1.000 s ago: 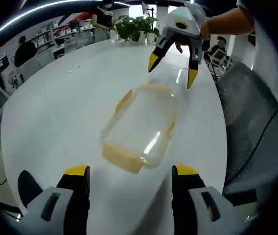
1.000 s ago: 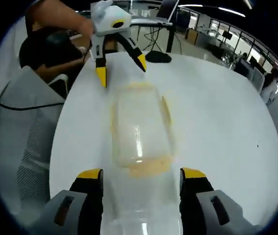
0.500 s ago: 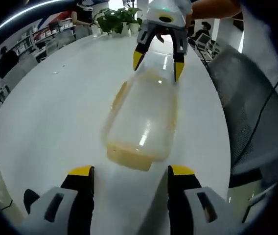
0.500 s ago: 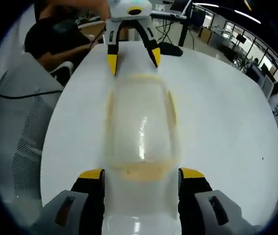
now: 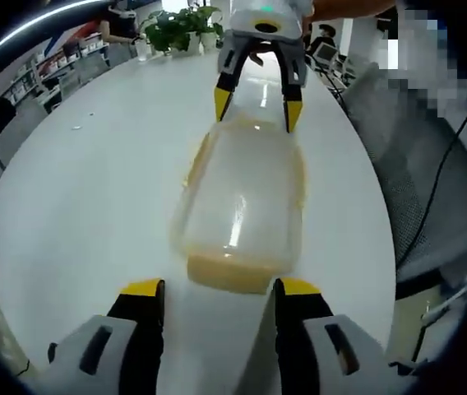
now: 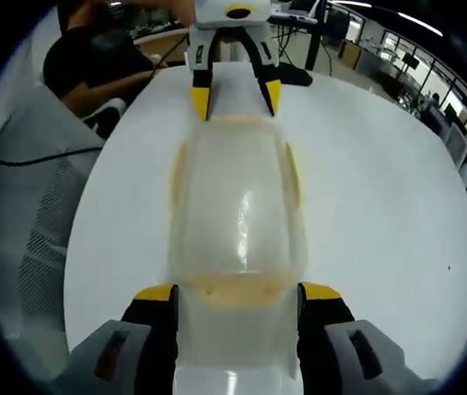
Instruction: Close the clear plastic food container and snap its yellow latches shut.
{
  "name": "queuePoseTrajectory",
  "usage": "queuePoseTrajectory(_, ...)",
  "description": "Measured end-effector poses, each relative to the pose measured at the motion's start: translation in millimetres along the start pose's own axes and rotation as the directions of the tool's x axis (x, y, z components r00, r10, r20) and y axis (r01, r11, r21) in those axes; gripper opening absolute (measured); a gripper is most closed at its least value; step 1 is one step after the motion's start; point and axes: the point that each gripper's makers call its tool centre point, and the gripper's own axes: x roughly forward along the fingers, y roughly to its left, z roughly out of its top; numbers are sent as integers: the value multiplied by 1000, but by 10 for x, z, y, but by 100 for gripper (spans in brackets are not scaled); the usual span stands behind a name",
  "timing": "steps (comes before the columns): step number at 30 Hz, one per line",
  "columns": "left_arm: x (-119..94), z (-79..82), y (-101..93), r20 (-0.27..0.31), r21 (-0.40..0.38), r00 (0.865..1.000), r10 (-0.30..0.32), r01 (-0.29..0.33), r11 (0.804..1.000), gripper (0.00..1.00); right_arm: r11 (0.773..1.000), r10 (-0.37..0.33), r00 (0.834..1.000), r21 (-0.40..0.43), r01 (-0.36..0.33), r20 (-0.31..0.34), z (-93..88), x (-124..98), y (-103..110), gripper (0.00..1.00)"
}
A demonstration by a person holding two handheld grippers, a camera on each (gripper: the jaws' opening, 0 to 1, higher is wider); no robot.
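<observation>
- Fingers of the left gripper (image 5: 215,288) are standing spread apart at the bottom of the left gripper view, their yellow tips just short of the near end of the clear plastic food container (image 5: 242,193), gripping nothing.
- Lying lengthwise on the white surface (image 5: 94,181), the container is stretching between the two grippers, with its lid looking down over it.
- One yellow latch (image 5: 227,272) is sitting on the container's near end in the left gripper view, just beyond the gap between the left fingers.
- At the far end of that view, the right gripper (image 5: 253,100) is pointing down with its fingers parted, its yellow tips hanging at the two corners of the container's far end; whether they are touching the plastic cannot be told.
- In the right gripper view, the right gripper (image 6: 238,294) is showing its fingers wide apart, and the container (image 6: 237,210) is reaching down between them, its near end latch (image 6: 235,289) lying between the yellow tips.
- Side latches (image 6: 293,174) are running along the container's long edges in that view.
- Opposite, the left gripper (image 6: 235,93) is standing at the container's far end with fingers parted.
- A grey mesh chair (image 5: 406,156) is standing beside the surface, and potted plants (image 5: 176,25) are sitting at its far edge.
</observation>
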Motion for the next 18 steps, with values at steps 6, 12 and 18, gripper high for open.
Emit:
queuePoseTrajectory(6, 21, 28, -10, 0, 22, 1000, -23, 23, 999, 53, 1000, 11, 1000, 2, -11, -4, -11, 24, -22, 57)
queuePoseTrajectory(12, 46, 57, 2, 3, 53, 999, -44, 44, 998, 52, 1000, 20, 1000, -11, -20, 1, 18, 25, -24, 54)
queuePoseTrajectory(18, 56, 66, 4, 9, 72, 998, -57, 56, 996, 51, 998, 33, 999, -49, -34, -22, -42, 0, -8, 50)
